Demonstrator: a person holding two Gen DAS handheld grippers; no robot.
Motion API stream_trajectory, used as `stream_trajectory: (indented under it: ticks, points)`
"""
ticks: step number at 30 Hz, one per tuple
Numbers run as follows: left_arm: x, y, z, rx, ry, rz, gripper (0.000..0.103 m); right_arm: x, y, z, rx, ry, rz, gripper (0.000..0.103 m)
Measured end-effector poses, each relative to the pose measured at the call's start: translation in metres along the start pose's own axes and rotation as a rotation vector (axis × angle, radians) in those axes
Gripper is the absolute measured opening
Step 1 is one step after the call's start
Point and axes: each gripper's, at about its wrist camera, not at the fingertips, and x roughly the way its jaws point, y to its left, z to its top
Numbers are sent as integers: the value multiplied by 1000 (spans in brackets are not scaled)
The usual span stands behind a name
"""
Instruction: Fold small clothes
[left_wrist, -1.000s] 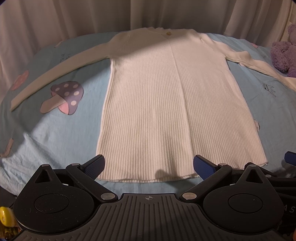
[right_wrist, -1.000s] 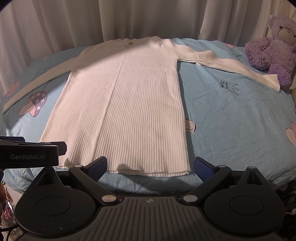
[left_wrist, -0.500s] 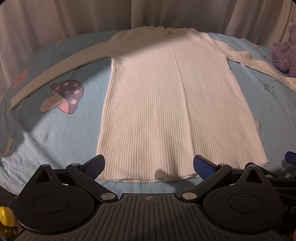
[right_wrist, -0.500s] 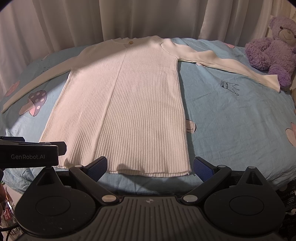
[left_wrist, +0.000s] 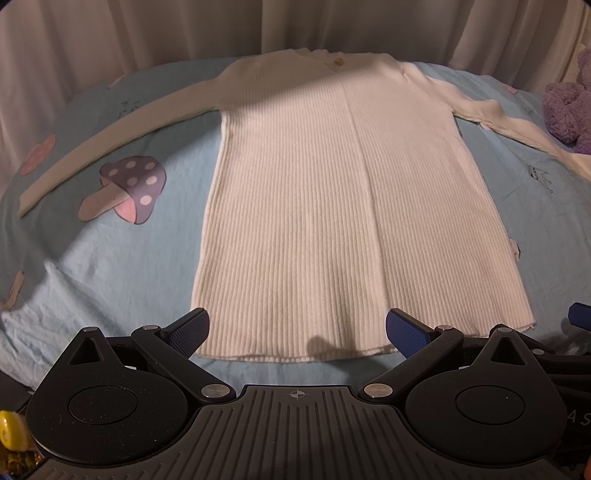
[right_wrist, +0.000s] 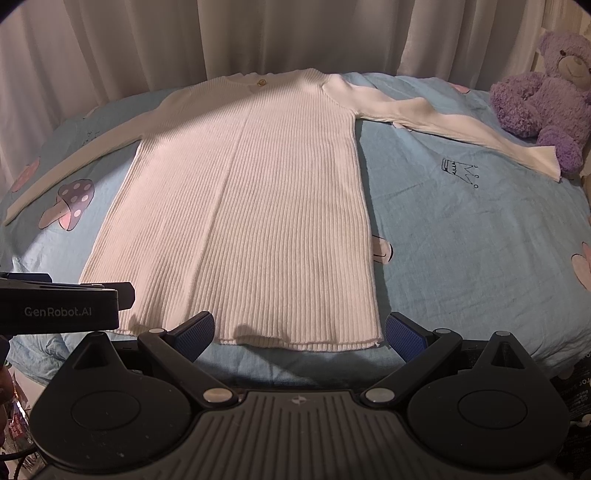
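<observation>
From the left wrist, a white ribbed sweater (left_wrist: 332, 206) lies flat and face up on a light blue bed sheet (left_wrist: 92, 258), both sleeves spread out sideways, and the left tongs (left_wrist: 297, 330) hang released just short of its hem, gripping nothing. From the right wrist, the right tongs (right_wrist: 299, 330) are likewise spread wide and empty at the hem's right half, with the other tool's black body (right_wrist: 62, 308) at the left edge and a purple teddy bear (right_wrist: 543, 96) beside the far sleeve's cuff.

Left tool (left_wrist: 297, 328) and right tool (right_wrist: 299, 330) hover side by side (fingers spread wide).
</observation>
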Motion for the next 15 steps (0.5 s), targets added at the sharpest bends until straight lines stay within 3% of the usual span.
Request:
stream_trajectory:
  ticks: [15]
  points:
    - [16,3,9,-18,50,3,103,19,-2,6,5,41,44,99]
